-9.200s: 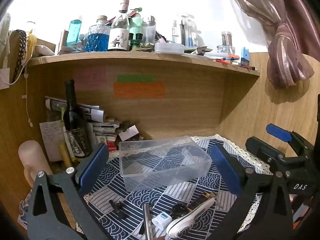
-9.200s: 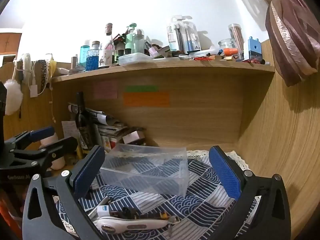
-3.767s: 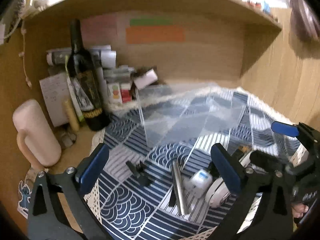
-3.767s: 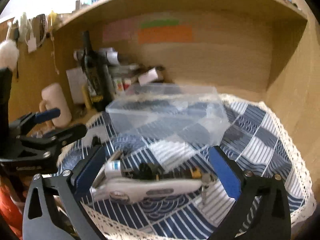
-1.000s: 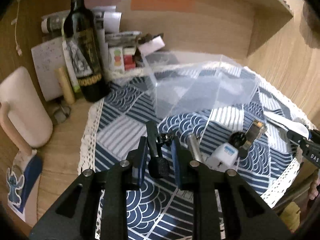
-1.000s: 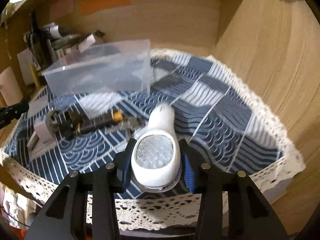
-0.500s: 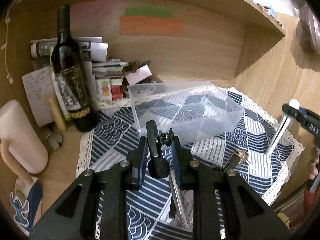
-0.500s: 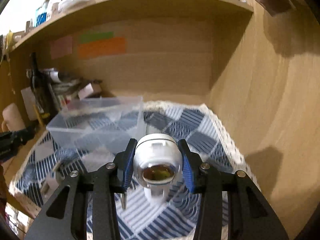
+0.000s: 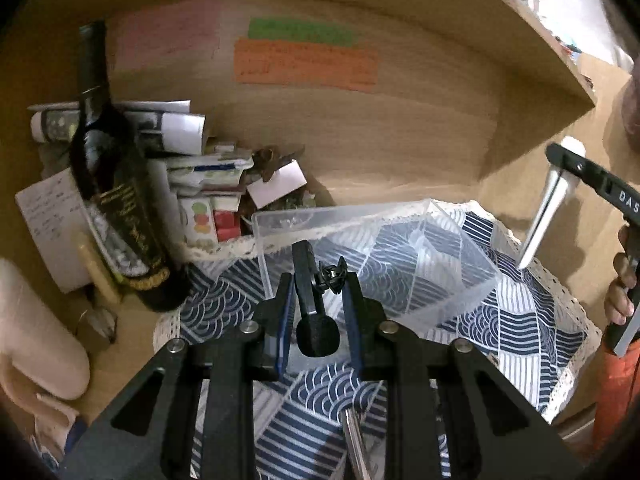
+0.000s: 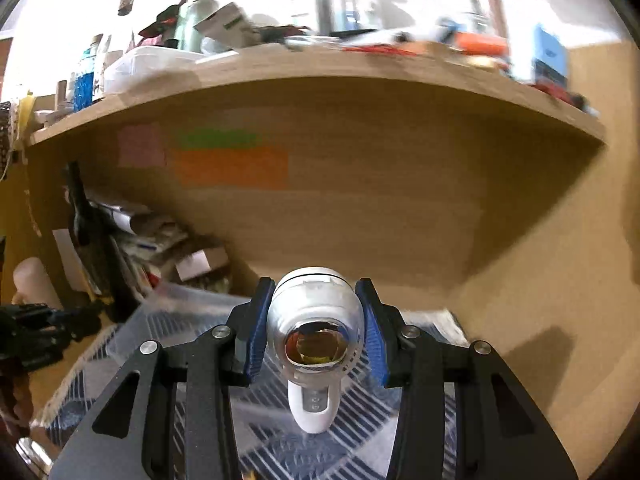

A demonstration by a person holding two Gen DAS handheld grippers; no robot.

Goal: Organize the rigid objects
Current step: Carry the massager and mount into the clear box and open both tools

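My left gripper (image 9: 318, 288) is shut on a small black clip-like part (image 9: 310, 300) and holds it above the near left corner of the clear plastic box (image 9: 448, 276). The box stands on the blue patterned cloth (image 9: 516, 320). My right gripper (image 10: 316, 320) is shut on a white handheld device (image 10: 316, 344) with a round lens face, its handle hanging down over the cloth. In the left wrist view the right gripper (image 9: 588, 172) holds that device (image 9: 548, 216) high at the right of the box. A metal rod (image 9: 356, 444) lies on the cloth below my left gripper.
A dark wine bottle (image 9: 116, 184) stands left of the box, with papers and small boxes (image 9: 200, 184) behind it. A pale mug-like object (image 9: 36, 336) is at the far left. A wooden shelf (image 10: 320, 76) crowded with bottles hangs overhead. The wooden side wall (image 10: 540, 300) closes the right.
Both grippers, open 3.8 s ago, have shut on the black part and the white device. Since half a second ago both have lifted higher, the right view tilting up.
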